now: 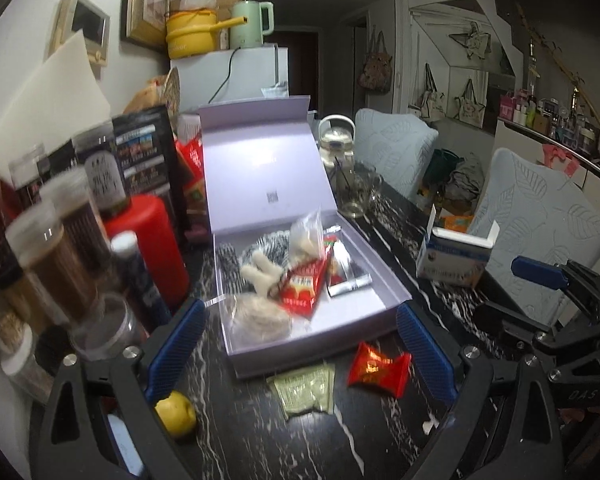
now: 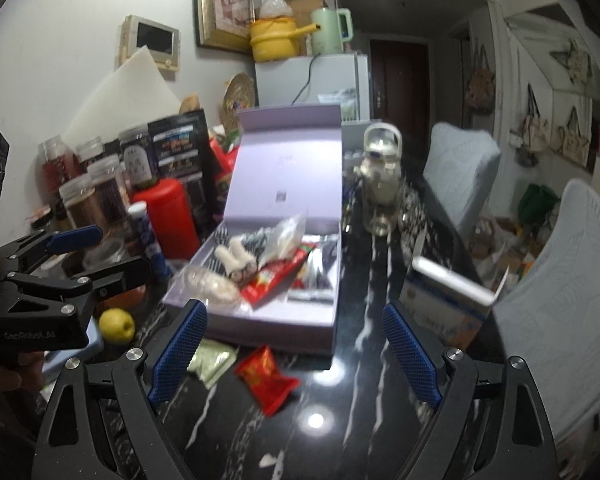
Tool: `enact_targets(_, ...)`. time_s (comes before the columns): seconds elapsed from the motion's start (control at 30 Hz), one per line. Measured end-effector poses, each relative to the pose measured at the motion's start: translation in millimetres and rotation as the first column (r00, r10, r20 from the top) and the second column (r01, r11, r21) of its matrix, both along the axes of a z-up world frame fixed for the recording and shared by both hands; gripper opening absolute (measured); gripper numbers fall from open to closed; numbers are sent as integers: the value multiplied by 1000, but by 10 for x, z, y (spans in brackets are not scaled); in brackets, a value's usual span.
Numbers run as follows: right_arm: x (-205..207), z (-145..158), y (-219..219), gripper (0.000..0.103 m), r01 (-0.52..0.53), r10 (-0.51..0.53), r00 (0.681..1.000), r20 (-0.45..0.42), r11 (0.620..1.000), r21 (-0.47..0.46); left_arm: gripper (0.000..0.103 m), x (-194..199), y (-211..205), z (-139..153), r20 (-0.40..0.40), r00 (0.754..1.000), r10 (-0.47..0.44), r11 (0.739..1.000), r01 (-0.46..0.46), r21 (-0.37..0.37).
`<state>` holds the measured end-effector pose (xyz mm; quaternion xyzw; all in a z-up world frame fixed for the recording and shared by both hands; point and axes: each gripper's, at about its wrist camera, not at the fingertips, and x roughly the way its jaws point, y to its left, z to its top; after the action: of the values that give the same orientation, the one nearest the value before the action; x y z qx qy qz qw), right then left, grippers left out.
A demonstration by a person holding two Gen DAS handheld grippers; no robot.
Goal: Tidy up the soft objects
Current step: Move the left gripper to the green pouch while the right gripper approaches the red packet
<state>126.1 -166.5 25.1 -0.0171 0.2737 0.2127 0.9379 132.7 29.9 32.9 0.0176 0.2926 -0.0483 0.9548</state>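
Right wrist view is showing the red packet (image 2: 267, 380) lying before the box (image 2: 260, 328), between wide-open, empty right fingers (image 2: 180, 354); left fingers (image 1: 176, 352) also gaping empty.

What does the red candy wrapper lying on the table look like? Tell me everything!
The red candy wrapper is shiny and crinkly, with gold print and flared, twisted ends. It lies flat on the dark marbled table, just in front of the open lilac box and beside a pale green packet. Nothing grips it.
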Motion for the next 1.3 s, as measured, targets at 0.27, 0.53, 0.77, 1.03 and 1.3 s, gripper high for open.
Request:
enact_targets(0.27,-104,-405,48,90,-22,24,994,-102,1000,22,98,-62,74,-366,-70,997,-9,999,6,-45)
enact_targets(0.53,-115,-739,87,82,-36,44,978,-203,998,43,98,-2,61,-803,-187,982,-29,997,17,-69)
enact_targets(0.77,-141,-989,84,82,-11,10,966,-257,1000,-1,98,158,46,-1093,-260,966,-14,998,-5,-70)
enact_targets(1.03,18,-1117,31,82,-4,-5,949,-315,1000,-28,97,398,119,-1379,-357,934,9,993,-50,-105)
enact_targets(1.3,327,-1151,132,82,-73,42,937,-347,994,-77,91,573,78,-1471,-367,930,16,995,-51,-86)
